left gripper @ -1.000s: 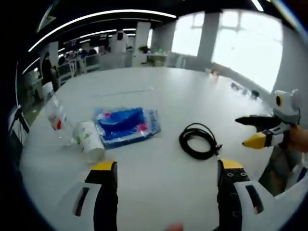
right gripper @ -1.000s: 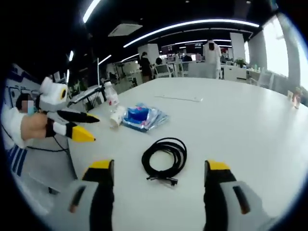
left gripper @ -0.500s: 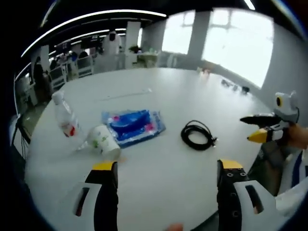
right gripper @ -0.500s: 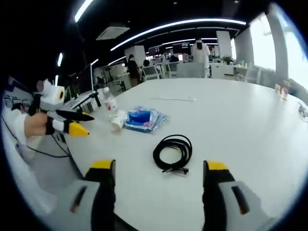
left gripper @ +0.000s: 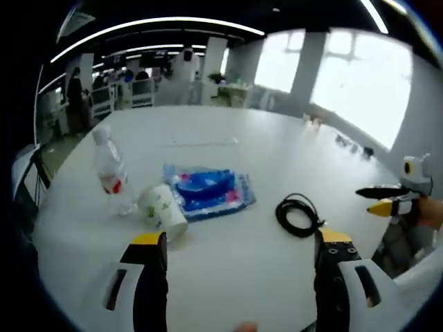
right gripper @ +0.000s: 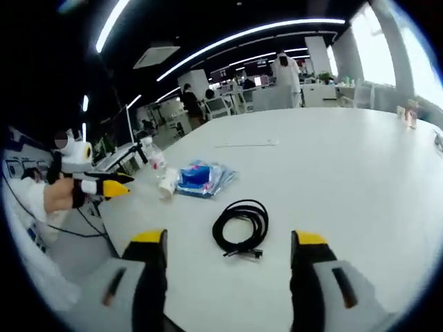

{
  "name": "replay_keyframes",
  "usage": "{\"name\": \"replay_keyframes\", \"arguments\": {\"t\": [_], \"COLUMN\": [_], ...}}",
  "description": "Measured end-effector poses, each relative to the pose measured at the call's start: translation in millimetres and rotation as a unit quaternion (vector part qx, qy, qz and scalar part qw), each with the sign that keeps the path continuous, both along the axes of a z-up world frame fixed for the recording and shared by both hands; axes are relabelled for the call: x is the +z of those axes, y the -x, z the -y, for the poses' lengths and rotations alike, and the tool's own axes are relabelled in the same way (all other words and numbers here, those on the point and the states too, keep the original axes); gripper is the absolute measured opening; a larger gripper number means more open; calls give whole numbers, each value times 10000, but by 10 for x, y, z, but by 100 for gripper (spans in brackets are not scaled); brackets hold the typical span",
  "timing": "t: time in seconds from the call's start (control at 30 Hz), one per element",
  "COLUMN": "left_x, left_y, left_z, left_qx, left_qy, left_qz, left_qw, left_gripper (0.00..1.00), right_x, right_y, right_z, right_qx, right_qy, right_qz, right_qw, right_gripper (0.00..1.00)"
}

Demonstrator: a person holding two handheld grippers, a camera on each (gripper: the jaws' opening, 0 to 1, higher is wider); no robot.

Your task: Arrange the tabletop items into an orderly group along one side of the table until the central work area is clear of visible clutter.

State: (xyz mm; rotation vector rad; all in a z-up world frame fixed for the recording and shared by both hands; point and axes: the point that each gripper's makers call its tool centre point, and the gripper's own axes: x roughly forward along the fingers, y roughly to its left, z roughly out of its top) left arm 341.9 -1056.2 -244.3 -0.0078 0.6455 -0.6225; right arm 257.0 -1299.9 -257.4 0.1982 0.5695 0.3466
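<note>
While both tongs, left [left gripper: 235, 242] and right [right gripper: 227, 238], hung apart and empty over the near bench [left gripper: 228, 277] edge, bare white top lay just ahead. Beyond sat the cable [left gripper: 299, 216], then the cup [left gripper: 163, 210] on its side, touching the blue packet [left gripper: 208, 191], with the bottle [left gripper: 113, 169] upright near the left edge.

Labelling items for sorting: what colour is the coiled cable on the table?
The coiled cable is black, clearest in the right gripper view.

Both views held back above the table's [left gripper: 277, 138] near edge, facing across — sharing cable [left gripper: 299, 216], blue packet [left gripper: 208, 191]
</note>
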Motion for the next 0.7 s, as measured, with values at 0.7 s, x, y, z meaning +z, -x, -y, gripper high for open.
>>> {"name": "replay_keyframes", "arguments": {"t": [0.7], "left_x": [-227], "left_y": [-137], "left_z": [-242], "left_qx": [-19], "left_qy": [-174], "left_qz": [-254], "left_qw": [9995], "left_gripper": [80], "right_x": [-141], "right_y": [-93], "right_z": [35], "right_qx": [-395], "right_qy": [-116], "right_qz": [-261], "right_qw": [9988], "right_gripper": [67]}}
